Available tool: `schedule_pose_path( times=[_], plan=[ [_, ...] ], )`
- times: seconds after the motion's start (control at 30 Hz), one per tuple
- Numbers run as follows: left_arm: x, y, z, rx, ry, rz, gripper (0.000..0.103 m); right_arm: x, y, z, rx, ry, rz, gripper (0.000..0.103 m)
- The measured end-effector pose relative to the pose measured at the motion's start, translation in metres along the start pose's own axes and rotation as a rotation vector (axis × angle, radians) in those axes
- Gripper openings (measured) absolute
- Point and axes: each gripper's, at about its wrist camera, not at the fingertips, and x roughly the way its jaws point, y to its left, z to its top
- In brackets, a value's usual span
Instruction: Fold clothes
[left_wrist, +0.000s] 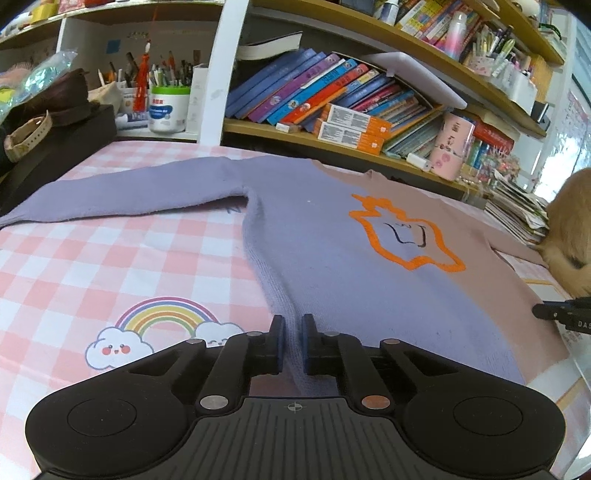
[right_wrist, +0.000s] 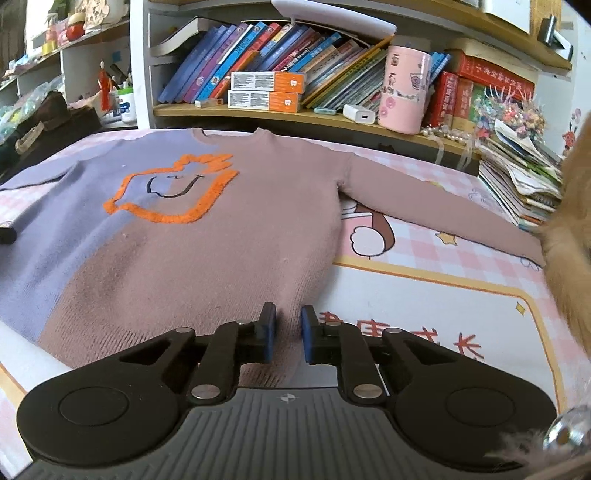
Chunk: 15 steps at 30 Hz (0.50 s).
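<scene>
A two-tone sweater (left_wrist: 332, 229) lies spread flat, front up, on a counter covered by a pink checked cloth (left_wrist: 92, 258). One half is lavender, the other dusty pink, with an orange-outlined figure (left_wrist: 406, 236) on the chest.

The left gripper (left_wrist: 293, 345) sits low at the hem on the lavender side. Its blue-padded fingers (left_wrist: 280, 343) stand a narrow gap apart, with the lavender side edge of the sweater running up between them; whether they pinch the knit cannot be told. The lavender sleeve (left_wrist: 129, 192) stretches away ahead and to the left of these fingers, and a rainbow print (left_wrist: 166, 314) on the cloth lies just to their left.

The right gripper (right_wrist: 288, 338) sits at the hem on the pink side. Its fingers (right_wrist: 269, 341) are slightly parted, with the pink hem corner between them; a firm grip cannot be confirmed. The pink sleeve (right_wrist: 443, 210) extends ahead and to the right of them, its far end meeting golden fur (right_wrist: 569, 240) at the frame edge.

Beyond the sweater's neckline (right_wrist: 229, 134), straight ahead of both grippers, a shelf (right_wrist: 295, 114) holds leaning books (right_wrist: 258, 48) and a pink canister (right_wrist: 404, 92).
</scene>
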Motion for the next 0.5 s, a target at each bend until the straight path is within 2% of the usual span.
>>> schedule_pose_path(
  times=[0.1,0.2,0.23,0.3,0.43,0.5],
  plan=[
    [-0.006,0.002,0.001,0.002,-0.001,0.007,0.009,-0.004,-0.003,0.0,0.04,-0.009,0.016,0.017],
    [-0.013,0.003,0.002,0.007,-0.01,0.007,0.013,-0.009,-0.007,0.0,0.064,-0.02,0.018,0.038],
    [-0.014,0.005,0.002,-0.002,-0.009,0.009,0.014,-0.011,-0.007,0.0,0.067,-0.022,0.018,0.039],
    [-0.014,0.008,0.0,-0.019,-0.006,0.015,0.023,-0.01,-0.009,-0.001,0.075,-0.016,0.015,0.039],
    [-0.011,0.01,-0.003,-0.037,0.0,0.022,0.024,-0.006,-0.009,-0.004,0.093,0.002,0.027,0.038],
    [-0.011,0.007,-0.004,-0.02,0.0,0.024,0.024,-0.005,-0.007,-0.003,0.094,0.004,0.042,0.031]
  ],
)
